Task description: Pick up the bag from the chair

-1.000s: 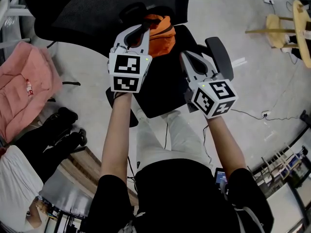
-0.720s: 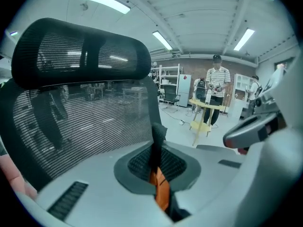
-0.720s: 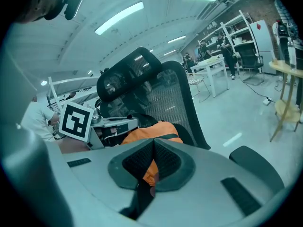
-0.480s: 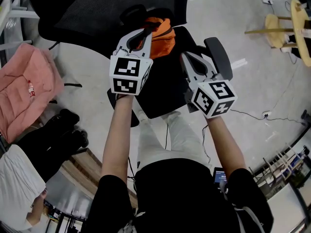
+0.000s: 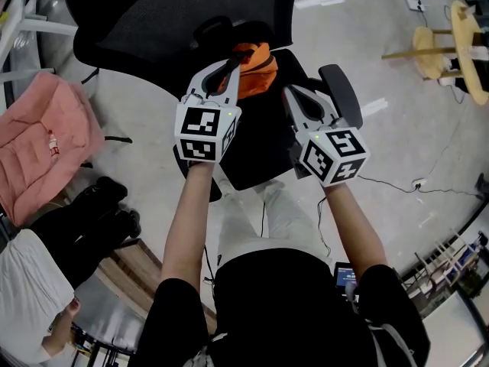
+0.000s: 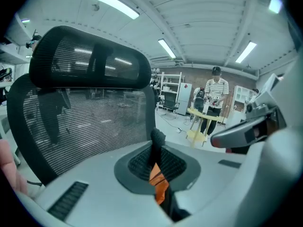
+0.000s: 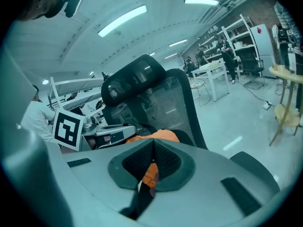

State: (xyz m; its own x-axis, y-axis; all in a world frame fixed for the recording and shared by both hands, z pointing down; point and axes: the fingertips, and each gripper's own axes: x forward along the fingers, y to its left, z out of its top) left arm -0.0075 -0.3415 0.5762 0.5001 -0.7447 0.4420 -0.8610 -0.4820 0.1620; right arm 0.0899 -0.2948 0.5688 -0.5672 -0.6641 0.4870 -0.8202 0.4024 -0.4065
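An orange bag (image 5: 258, 69) lies on the seat (image 5: 260, 147) of a black mesh office chair (image 5: 176, 14). My left gripper (image 5: 233, 55) reaches over the bag's left side and is shut on its black strap (image 6: 155, 140), which sticks up between the pads; orange fabric (image 6: 159, 187) shows just below. My right gripper (image 5: 293, 92) hovers to the right of the bag, jaws shut, with nothing seen between them. In the right gripper view the bag (image 7: 156, 137) sits just past the closed pads (image 7: 165, 162), with the left gripper (image 7: 97, 132) beside it.
The chair's right armrest (image 5: 342, 90) lies beside my right gripper. A pink pack (image 5: 38, 144) and dark items (image 5: 84, 220) sit on the floor at left. A wooden stool (image 5: 451, 44) stands at far right. A person (image 6: 216, 98) stands by shelves in the distance.
The head view has shifted a little, so chair and bag sit slightly lower in frame. Both grippers keep about the same place by the bag; the strap stays in the left jaws.
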